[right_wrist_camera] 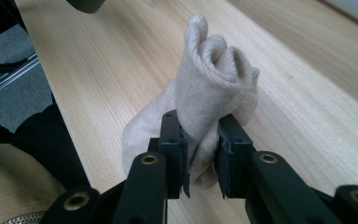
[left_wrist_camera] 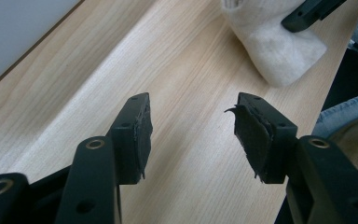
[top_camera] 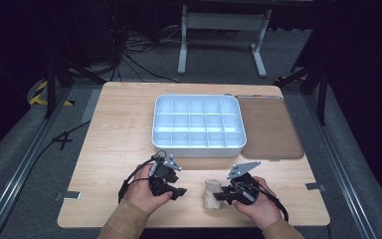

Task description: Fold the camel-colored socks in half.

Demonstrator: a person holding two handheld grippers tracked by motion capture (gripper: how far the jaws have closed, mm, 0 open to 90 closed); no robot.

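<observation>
A beige bundled sock (top_camera: 211, 194) lies on the wooden table near its front edge. My right gripper (top_camera: 220, 195) comes at it from the right, and in the right gripper view that gripper (right_wrist_camera: 200, 140) is shut on the sock (right_wrist_camera: 214, 79), with the cloth squeezed between both pads. My left gripper (top_camera: 179, 191) sits a little to the left of the sock, held in a hand. In the left gripper view that gripper (left_wrist_camera: 191, 123) stands open over bare wood with nothing between its fingers, and the sock (left_wrist_camera: 275, 46) lies ahead at the upper right.
A white tray (top_camera: 197, 147) divided into several compartments stands in the middle of the table, behind both grippers. A brown mat (top_camera: 271, 129) lies to its right. Bare wood (top_camera: 114, 134) stretches to the left. Cables and a metal stand are on the floor behind the table.
</observation>
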